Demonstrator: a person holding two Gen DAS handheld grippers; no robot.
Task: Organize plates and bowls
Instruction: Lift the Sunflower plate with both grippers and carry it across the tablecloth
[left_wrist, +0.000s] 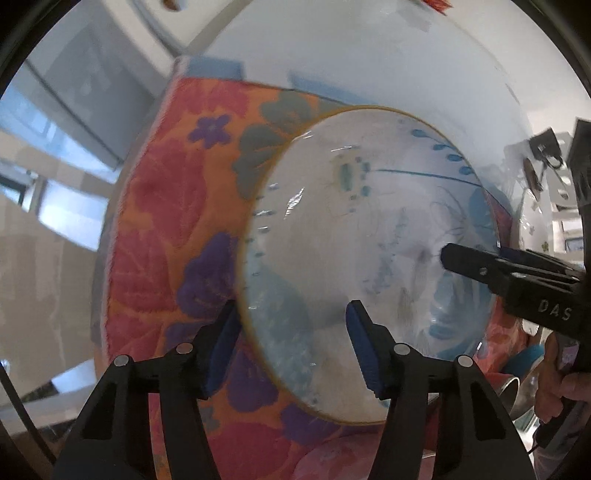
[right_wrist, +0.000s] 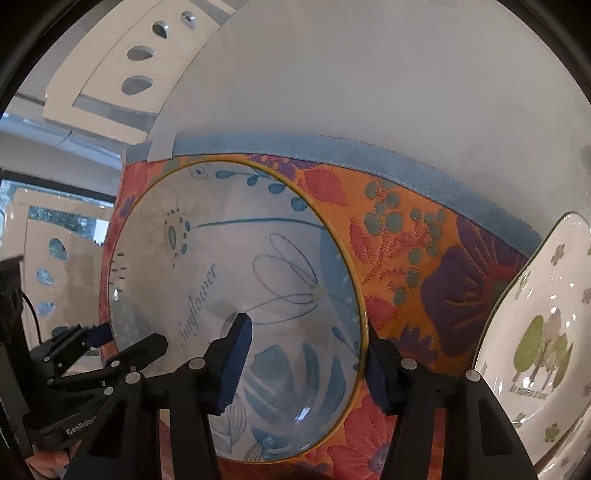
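Observation:
A white bowl with blue flower prints, a yellow rim and the word "Sunflower" (right_wrist: 236, 295) sits on the floral orange cloth (right_wrist: 424, 266). It fills the left wrist view (left_wrist: 369, 266) too. My left gripper (left_wrist: 291, 343) is open and straddles the bowl's near rim, one finger inside and one outside. My right gripper (right_wrist: 306, 354) is open and straddles the opposite rim the same way. The right gripper's finger (left_wrist: 480, 262) shows inside the bowl in the left wrist view. The left gripper's fingers (right_wrist: 140, 349) show at the bowl's left edge in the right wrist view.
A white plate with green trees printed on it (right_wrist: 535, 343) lies at the right on the cloth. A blue band (right_wrist: 369, 147) edges the cloth, with a white wall behind. A metal pot (left_wrist: 517, 398) sits low at the right of the left wrist view.

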